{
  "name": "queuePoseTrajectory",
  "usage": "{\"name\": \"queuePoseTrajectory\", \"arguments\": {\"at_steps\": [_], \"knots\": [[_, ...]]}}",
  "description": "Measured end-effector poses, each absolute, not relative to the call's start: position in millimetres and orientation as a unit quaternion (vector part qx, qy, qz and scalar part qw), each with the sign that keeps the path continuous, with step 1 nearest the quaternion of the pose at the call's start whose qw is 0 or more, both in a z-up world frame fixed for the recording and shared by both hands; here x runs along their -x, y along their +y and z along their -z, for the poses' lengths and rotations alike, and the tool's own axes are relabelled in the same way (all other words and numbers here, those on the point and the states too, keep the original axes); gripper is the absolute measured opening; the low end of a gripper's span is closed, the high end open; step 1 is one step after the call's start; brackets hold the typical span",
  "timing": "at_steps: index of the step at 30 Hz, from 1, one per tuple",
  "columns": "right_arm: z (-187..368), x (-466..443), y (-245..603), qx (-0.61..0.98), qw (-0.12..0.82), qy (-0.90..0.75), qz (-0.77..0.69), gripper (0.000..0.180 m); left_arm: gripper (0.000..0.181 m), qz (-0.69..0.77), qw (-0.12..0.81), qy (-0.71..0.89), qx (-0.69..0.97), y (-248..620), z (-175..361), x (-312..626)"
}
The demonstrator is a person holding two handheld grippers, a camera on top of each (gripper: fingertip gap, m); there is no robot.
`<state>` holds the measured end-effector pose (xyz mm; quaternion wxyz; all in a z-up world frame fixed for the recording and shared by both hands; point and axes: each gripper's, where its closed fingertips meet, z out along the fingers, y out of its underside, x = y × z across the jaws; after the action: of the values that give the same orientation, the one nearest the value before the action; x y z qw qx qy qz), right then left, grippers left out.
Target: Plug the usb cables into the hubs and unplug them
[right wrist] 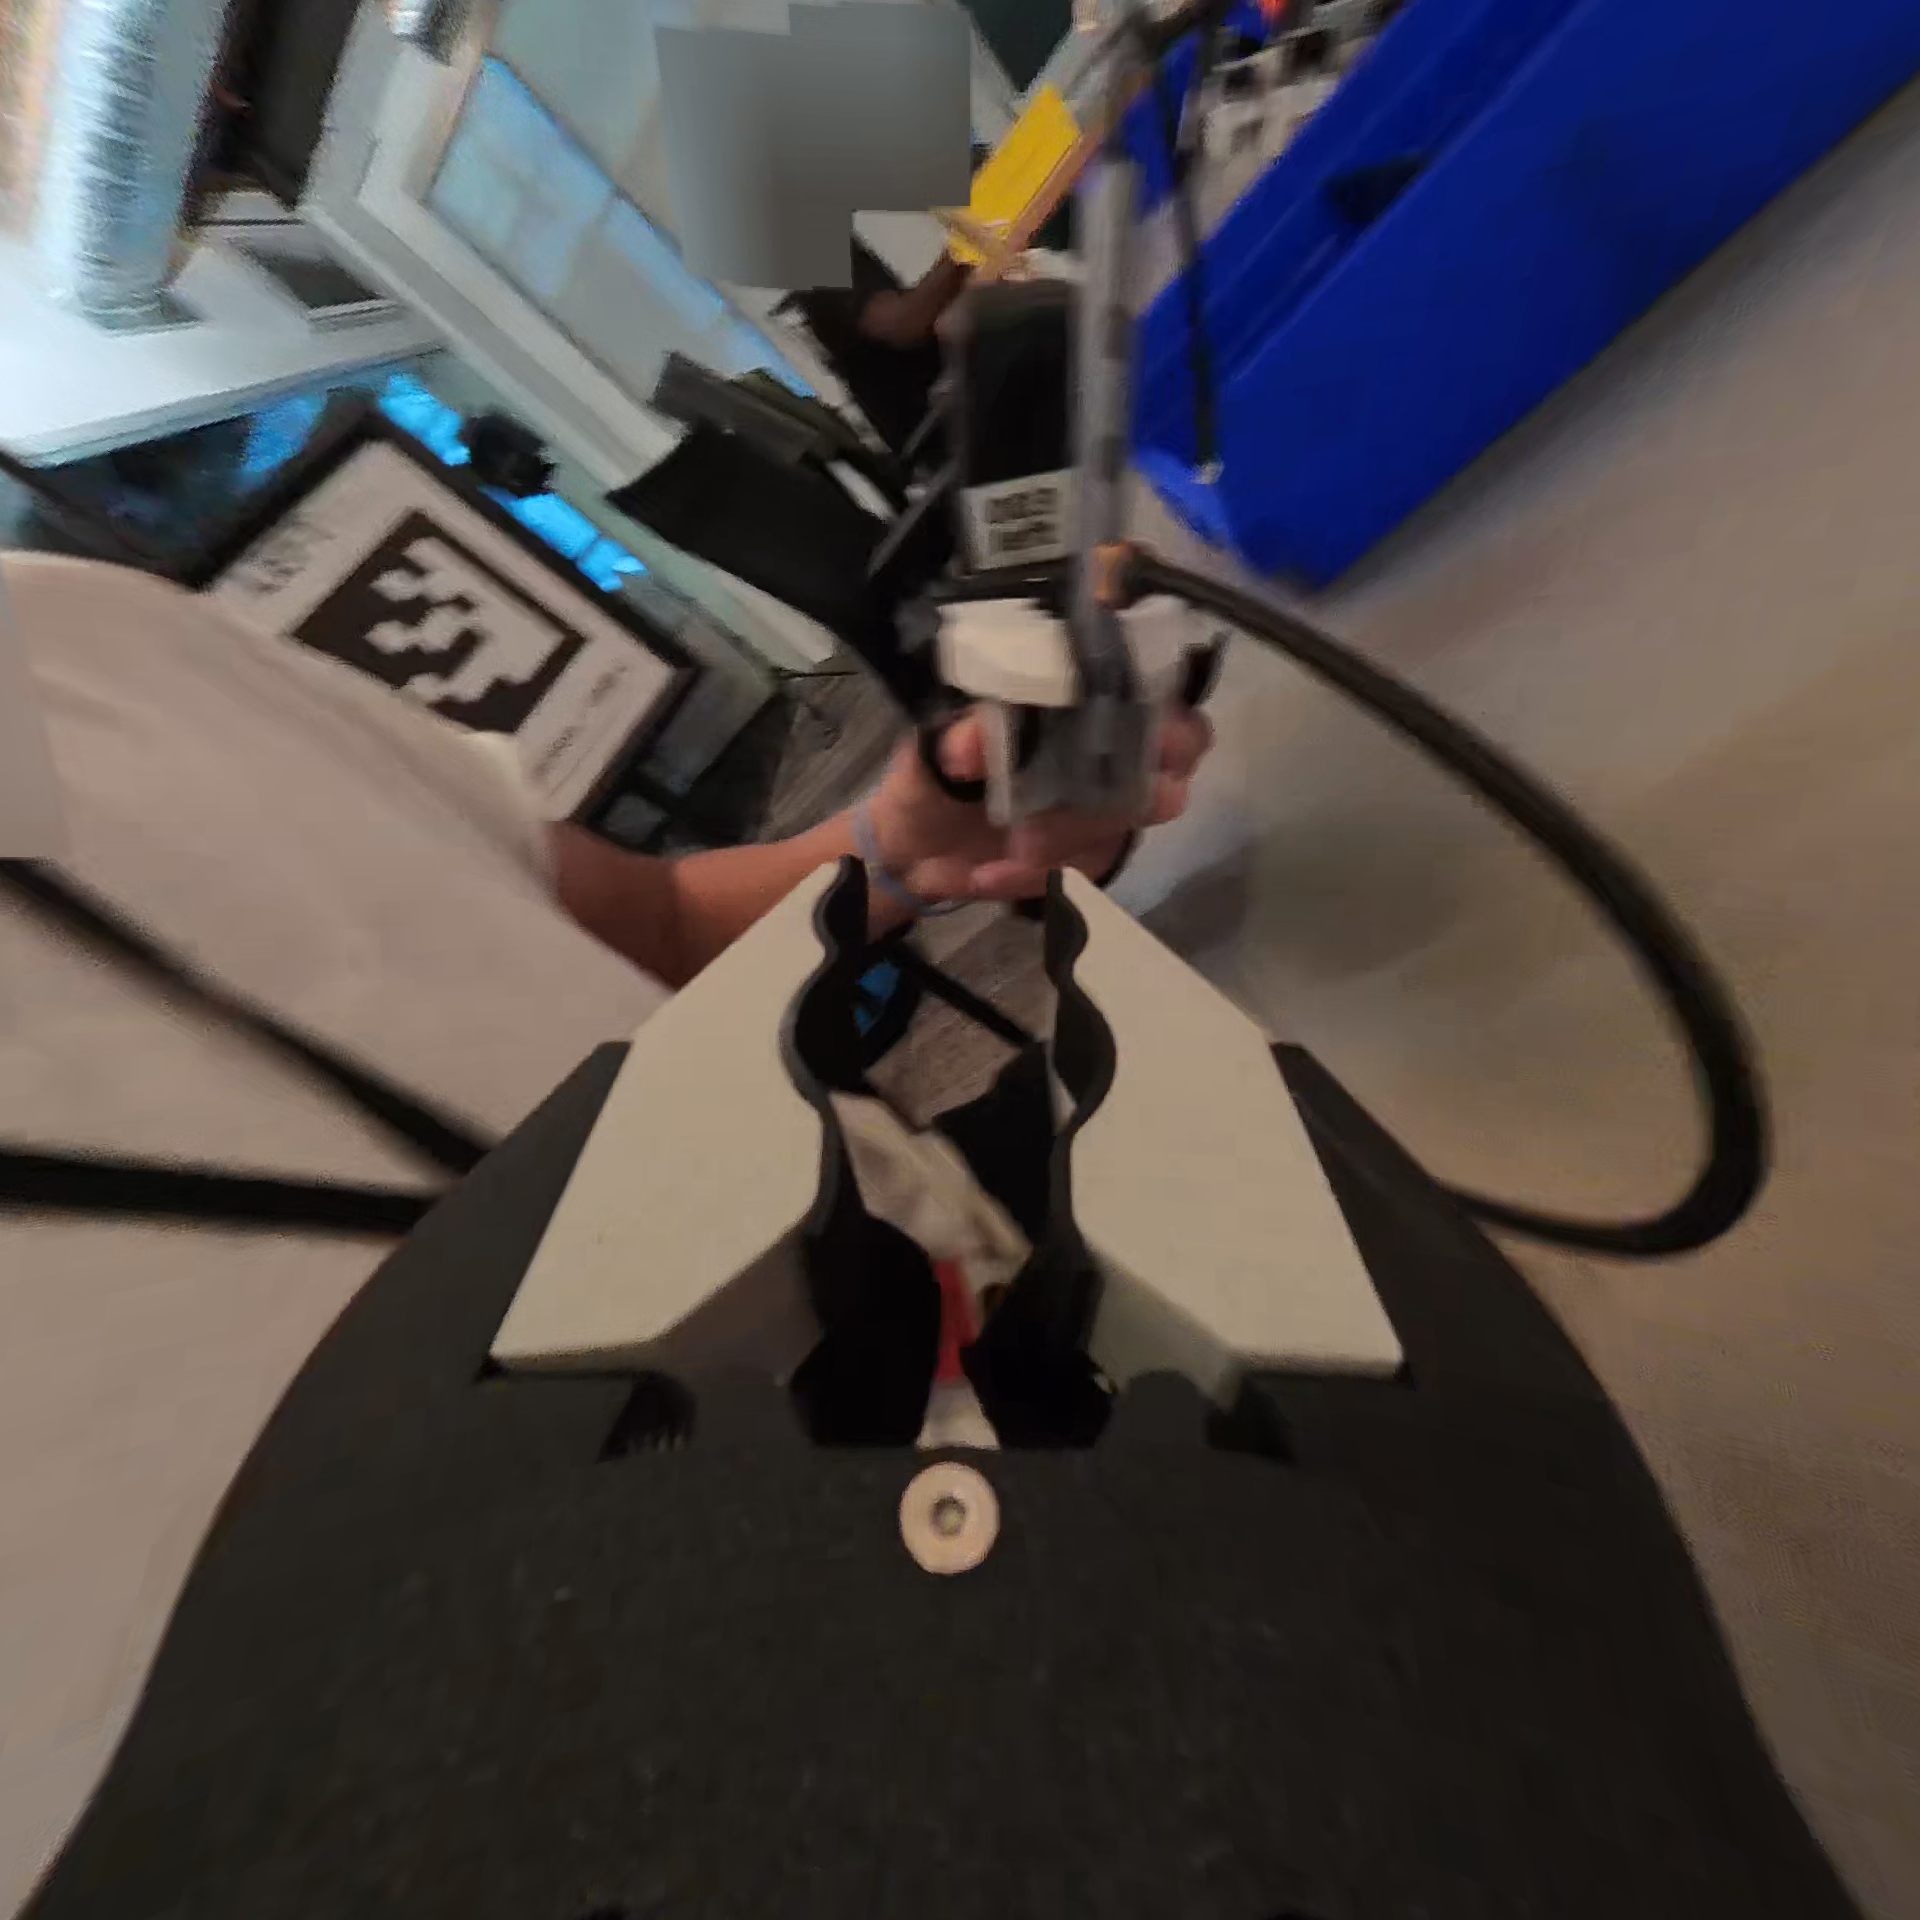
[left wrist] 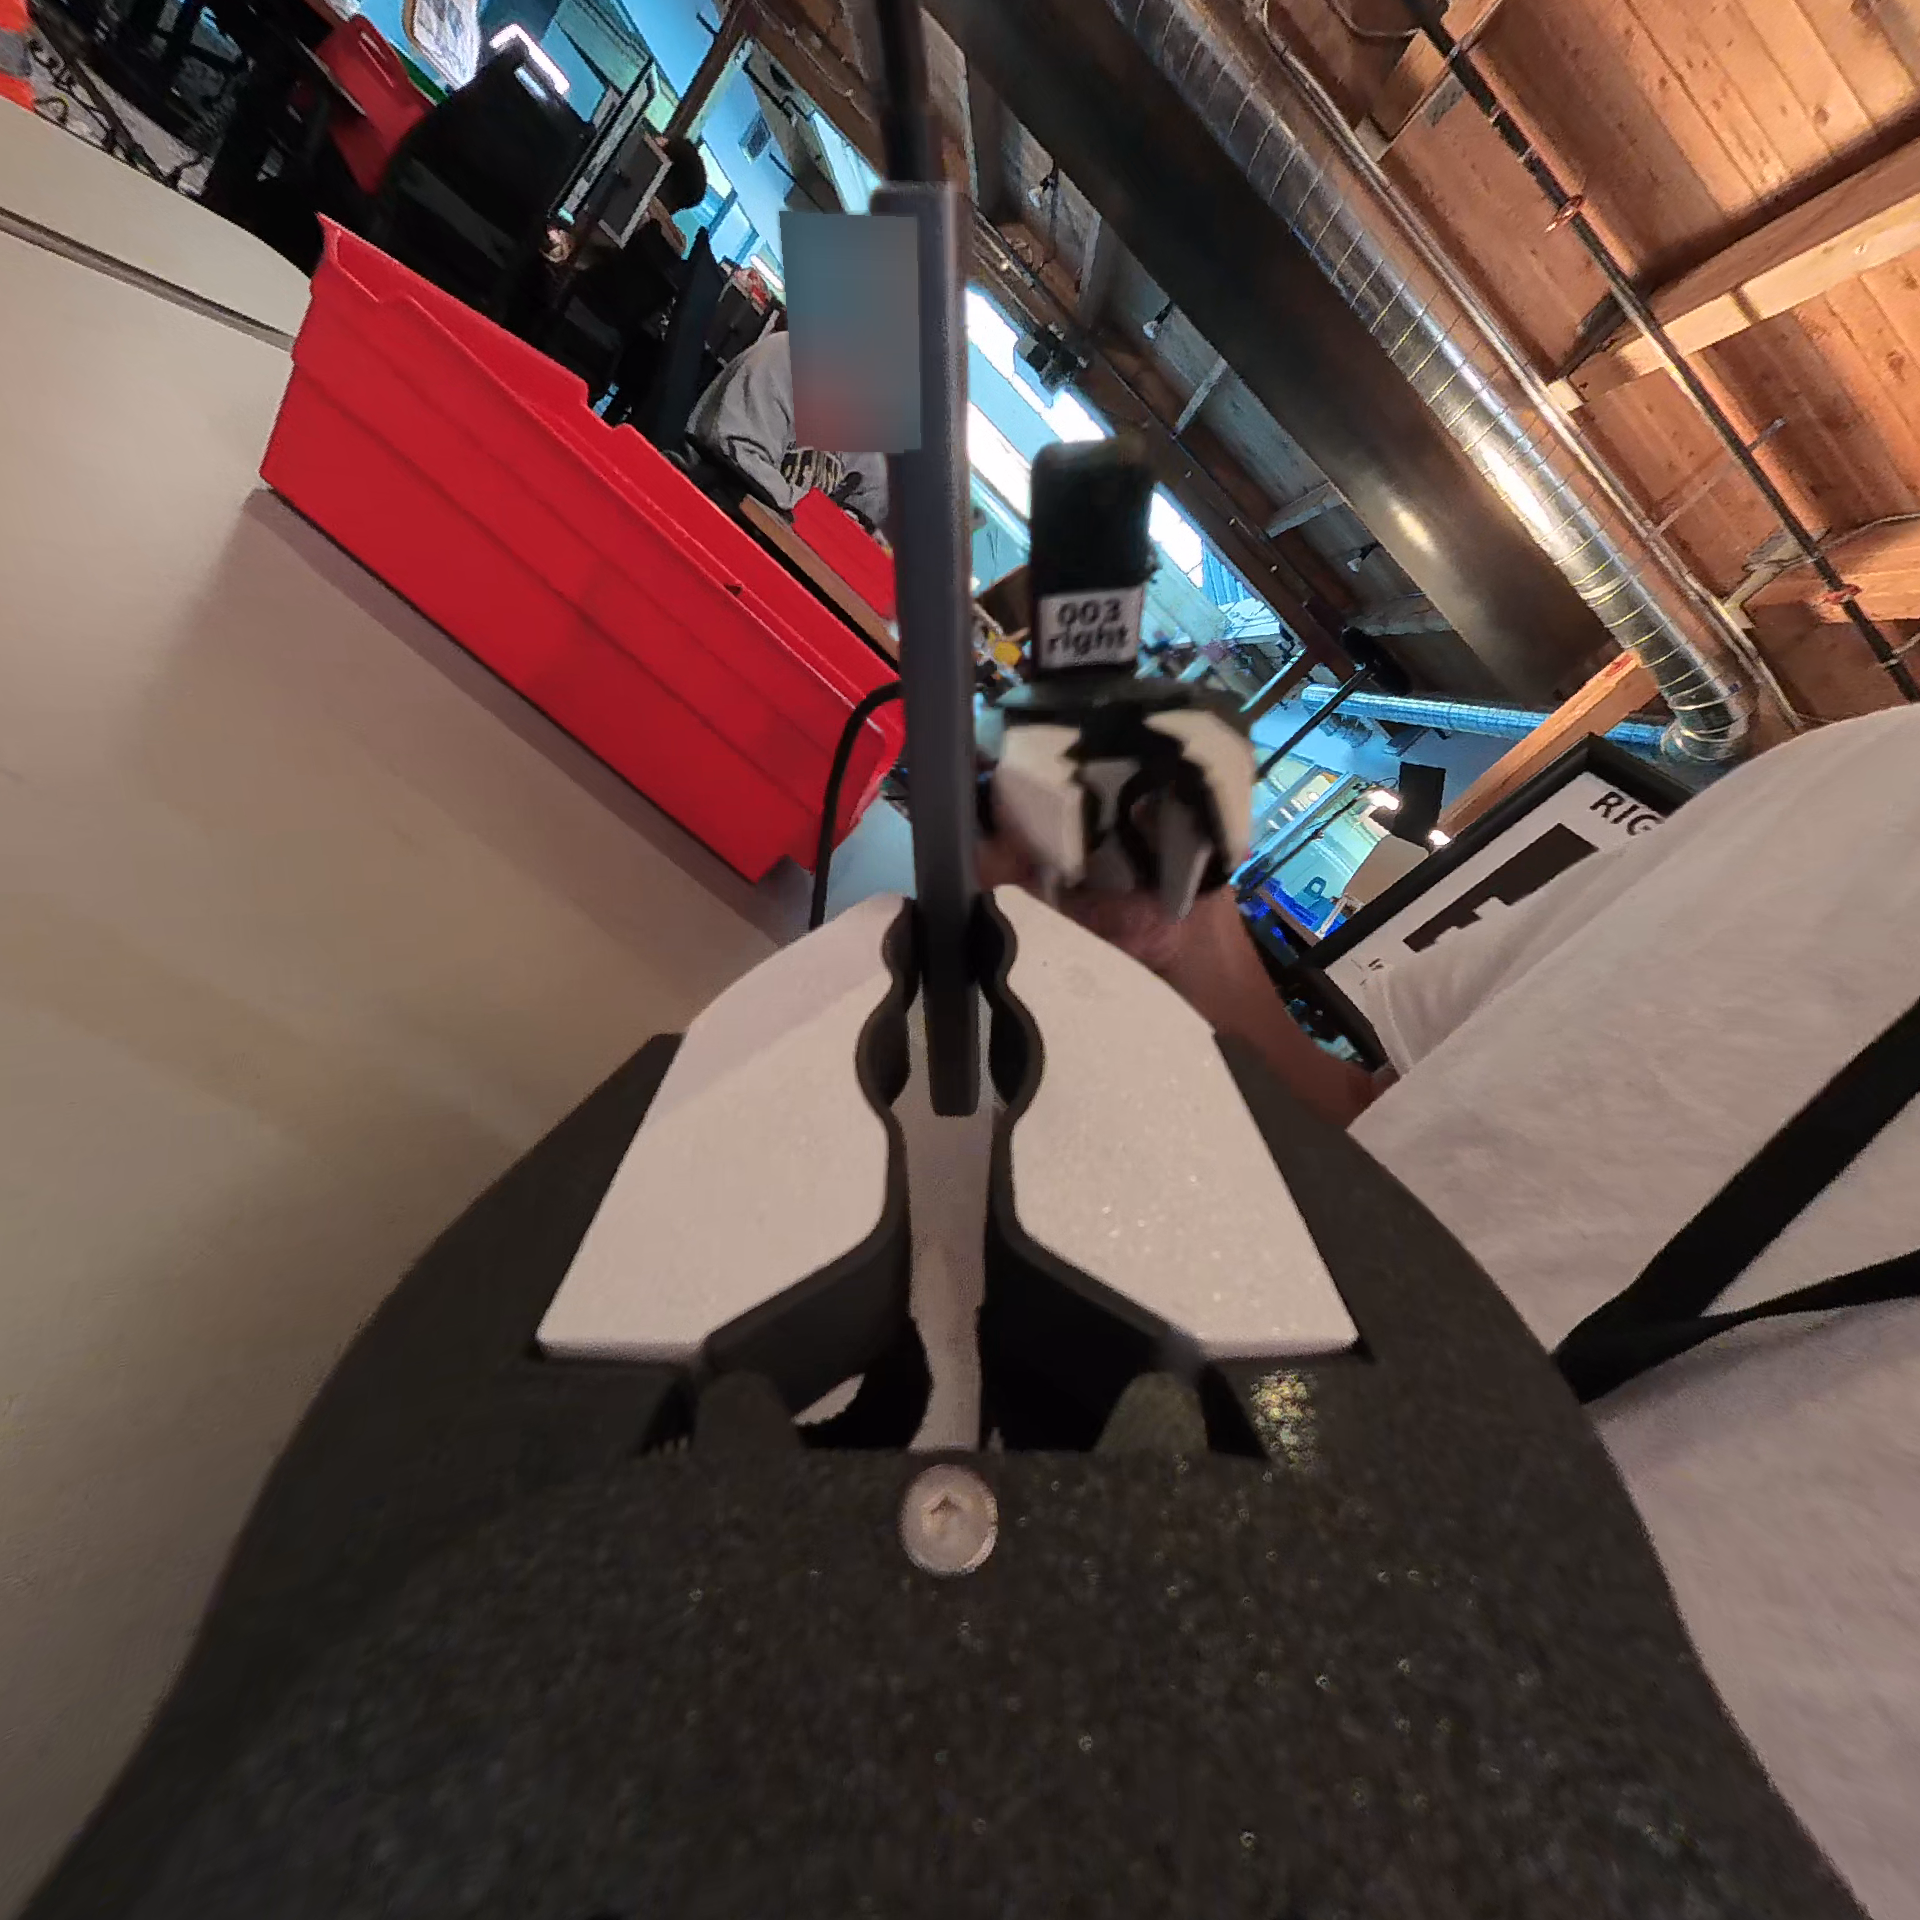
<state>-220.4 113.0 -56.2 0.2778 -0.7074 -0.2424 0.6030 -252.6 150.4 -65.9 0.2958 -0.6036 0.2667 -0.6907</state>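
Hub (left wrist: 940,665), slim grey slab, edge-on

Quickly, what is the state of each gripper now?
Left gripper: closed on the slim dark grey hub.
Right gripper: open, holding nothing.

dark grey hub (left wrist: 940,644) with black cable (right wrist: 1621,862). white tongs (left wrist: 948,935) on speckled black bodies, both hands' alike (right wrist: 951,904). red bin (left wrist: 540,582), blue bin (right wrist: 1507,291). pale beige surface (left wrist: 260,831). white shirt (left wrist: 1662,1039) crossed by black strap (left wrist: 1766,1174). black-and-white patterned marker board (right wrist: 447,634). brown wooden ceiling (left wrist: 1662,208).
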Motion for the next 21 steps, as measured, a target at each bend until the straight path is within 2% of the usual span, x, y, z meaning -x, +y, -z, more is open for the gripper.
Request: {"name": "queuePoseTrajectory", "arguments": {"at_steps": [2, 5, 7, 8, 10, 15, 17, 21], "knots": [[70.5, 236.5, 129.9, 0.716, 0.312, -0.231, -0.58, 0.033, 0.009, 0.705, 0.284, 0.263, 0.593, 145.9, 62.7, 251.3], [45.8, 249.4, 145.9, 0.668, 0.357, -0.204, -0.62, 0.035, 0.009, 0.716, 0.266, 0.267, 0.588, 138.0, 62.1, 248.6], [45.6, 255.9, 147.2, 0.671, 0.349, -0.213, -0.618, 0.023, 0.009, 0.715, 0.264, 0.274, 0.586, 134.1, 61.2, 247.6], [49.1, 257.7, 146.6, 0.678, 0.347, -0.223, -0.608, 0.012, 0.01, 0.716, 0.262, 0.278, 0.584, 132.2, 60.3, 247.4], [48.8, 256.2, 150.5, 0.68, 0.369, -0.223, -0.593, 0.005, 0.009, 0.711, 0.254, 0.295, 0.586, 127.3, 62.4, 246.3], [53.7, 256.7, 143.2, 0.682, 0.352, -0.238, -0.596, 0.005, 0.01, 0.685, 0.268, 0.327, 0.593, 123.6, 67.3, 245.2], [61.7, 258.6, 139.5, 0.692, 0.343, -0.251, -0.584, 0.005, 0.016, 0.694, 0.279, 0.309, 0.588, 128.1, 61.2, 246.8], [64.0, 258.1, 137.9, 0.685, 0.345, -0.246, -0.593, 0.005, 0.01, 0.693, 0.264, 0.315, 0.593, 127.8, 65.7, 247.5]]}}
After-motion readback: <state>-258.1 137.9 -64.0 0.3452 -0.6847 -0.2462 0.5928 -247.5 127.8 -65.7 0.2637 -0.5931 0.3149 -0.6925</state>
